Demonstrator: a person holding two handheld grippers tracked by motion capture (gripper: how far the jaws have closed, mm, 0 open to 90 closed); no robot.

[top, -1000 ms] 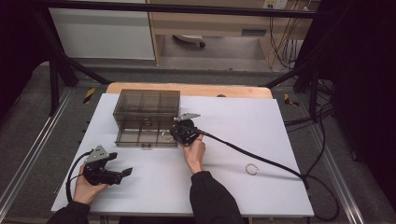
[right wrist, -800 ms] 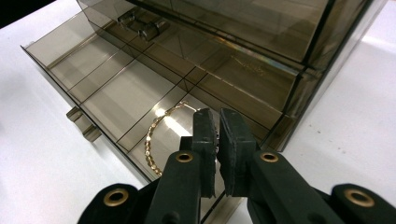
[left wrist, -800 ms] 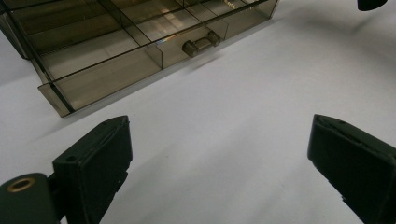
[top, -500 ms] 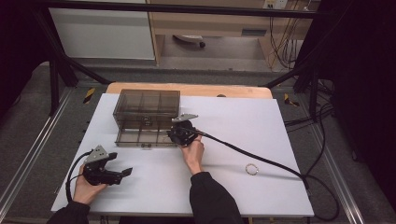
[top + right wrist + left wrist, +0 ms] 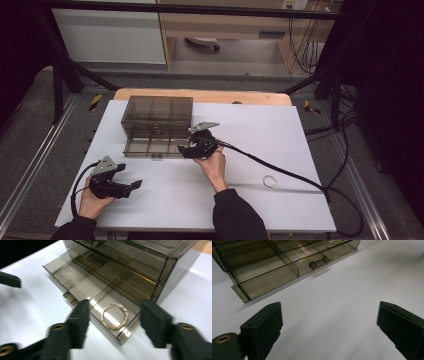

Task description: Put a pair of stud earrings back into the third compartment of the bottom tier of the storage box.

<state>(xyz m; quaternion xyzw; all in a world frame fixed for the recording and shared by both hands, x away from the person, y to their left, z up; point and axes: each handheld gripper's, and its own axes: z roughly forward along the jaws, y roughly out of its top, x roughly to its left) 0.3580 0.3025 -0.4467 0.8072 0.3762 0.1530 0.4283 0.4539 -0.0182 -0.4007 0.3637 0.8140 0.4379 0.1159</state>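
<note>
Hovering over the open drawer [image 5: 82, 287], my right gripper [image 5: 113, 315] has just been opening, jaws spread, releasing the gold hoop earring [image 5: 114, 315]. It lies in the drawer's end compartment. My left gripper [image 5: 131, 186] rests released too.

Right hand-held gripper [image 5: 113, 315] newly open, raised

Right tool [image 5: 113, 322] blurred in its own view, jaw bases cut off at the bottom edge. Organiser box [image 5: 140, 262] cropped at the top edge. Drawer [image 5: 287, 262] cropped at the top of the left tool's view. Small ring [image 5: 270, 181] on the desk [image 5: 300, 130] too small to identify.
</note>
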